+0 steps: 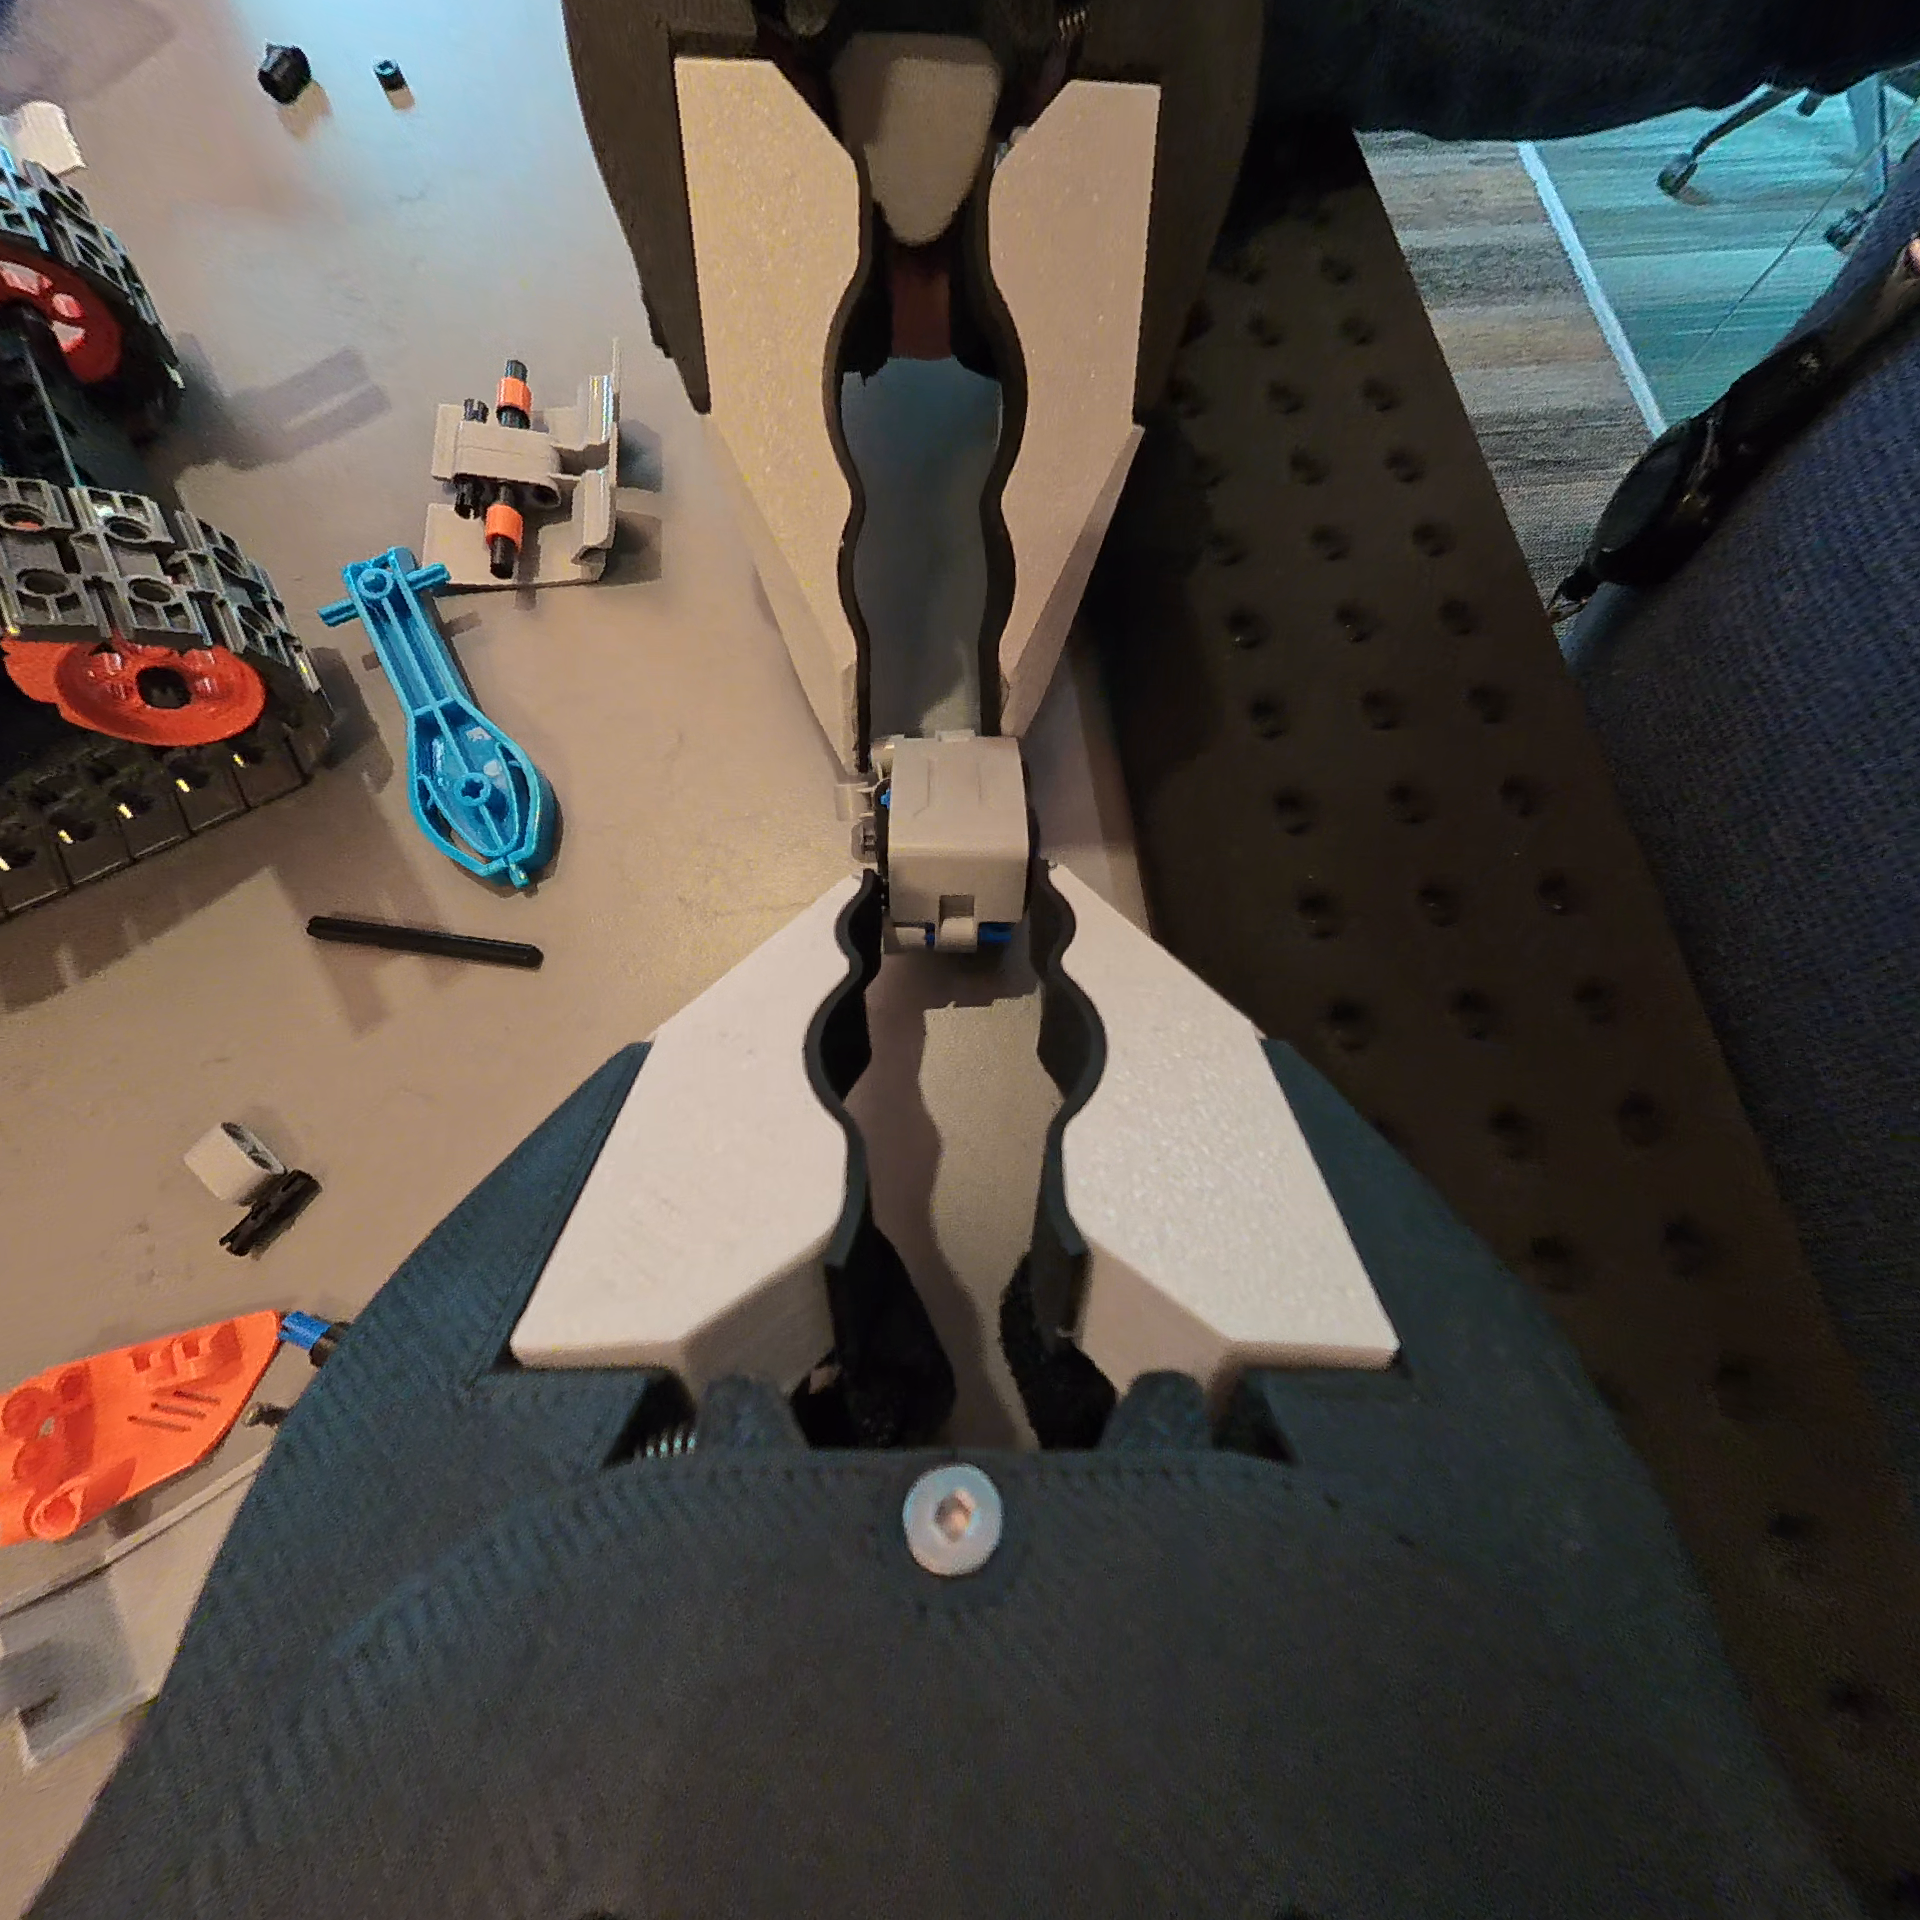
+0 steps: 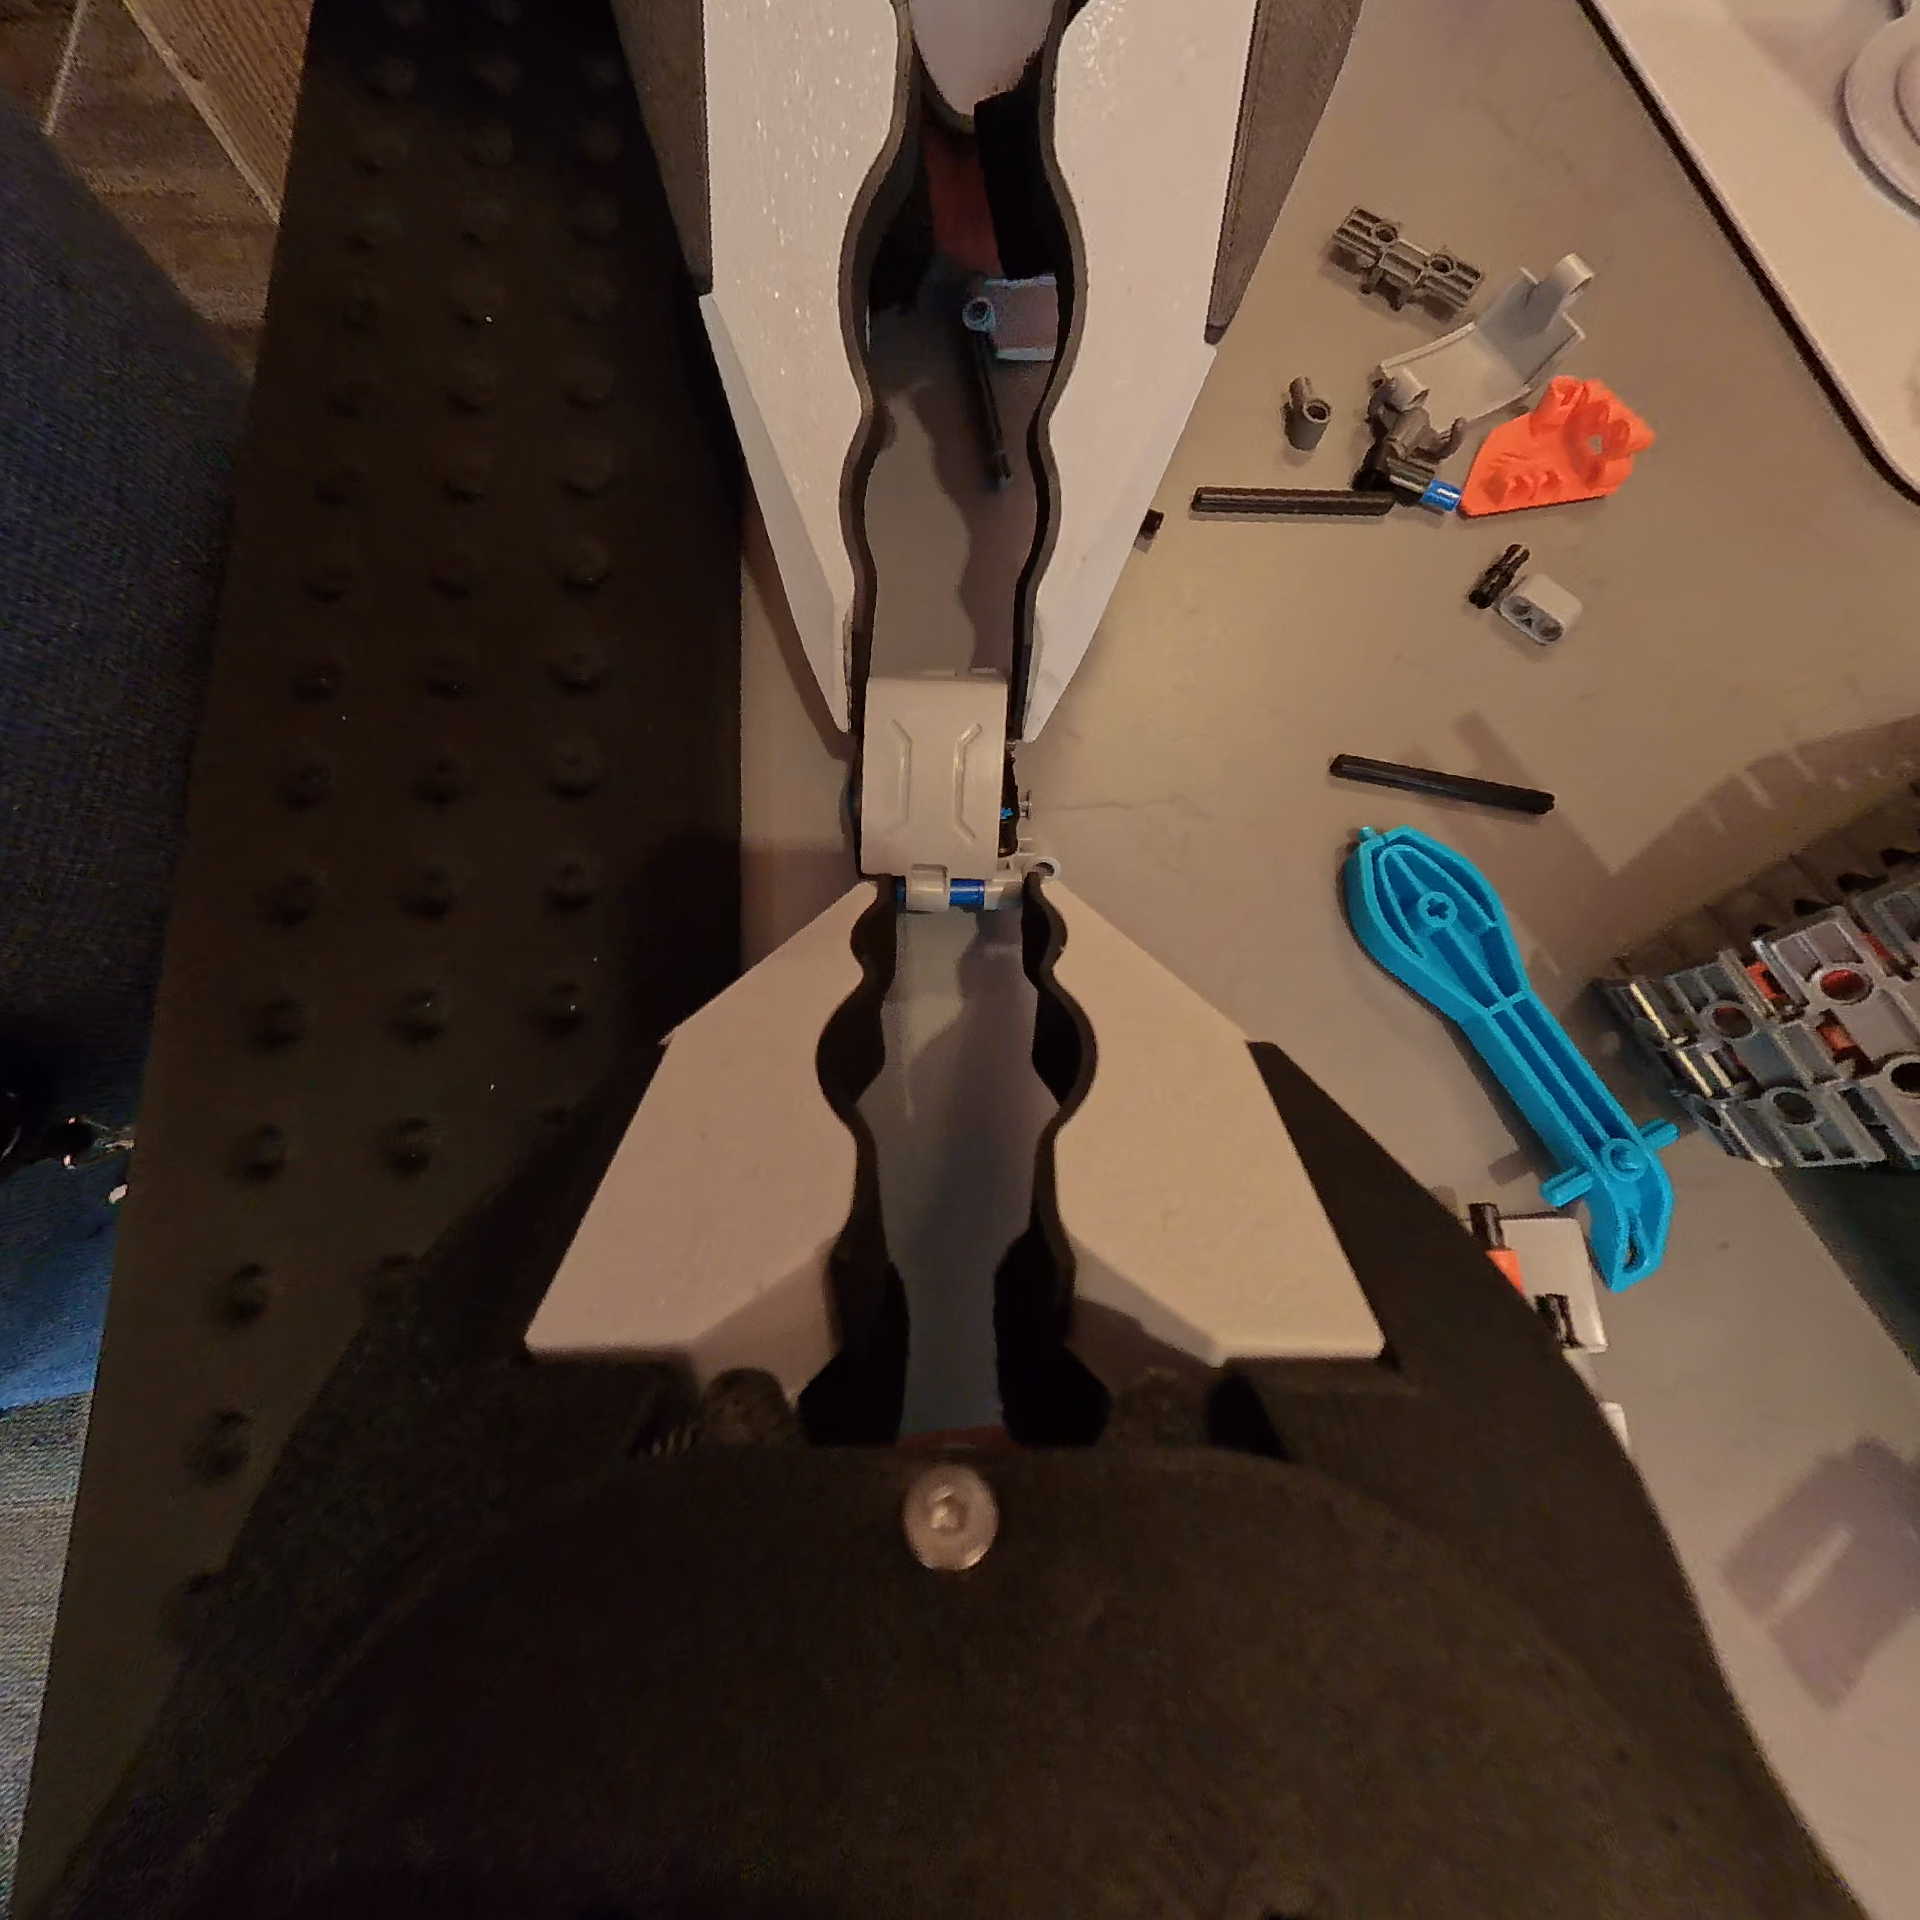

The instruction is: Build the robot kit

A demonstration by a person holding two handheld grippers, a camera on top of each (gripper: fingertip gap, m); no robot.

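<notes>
A small grey block assembly with blue pins hangs between my two grippers, just above the grey table near its edge. My left gripper comes from the bottom of the left wrist view and is shut on the assembly's near end. My right gripper faces it from the top, its tips closed on the far end. In the right wrist view my right gripper grips the blue-pin end of the assembly, and the left gripper holds the other end.
A blue lever tool, a black axle, an orange panel, a tracked build with orange wheels and small grey parts lie on the table. A black studded mat borders it. The tips of both grippers are at nearly the same place. The black axle is about equally far from each gripper, around 10 centimetres. My left wrist view looks at it from another angle.
</notes>
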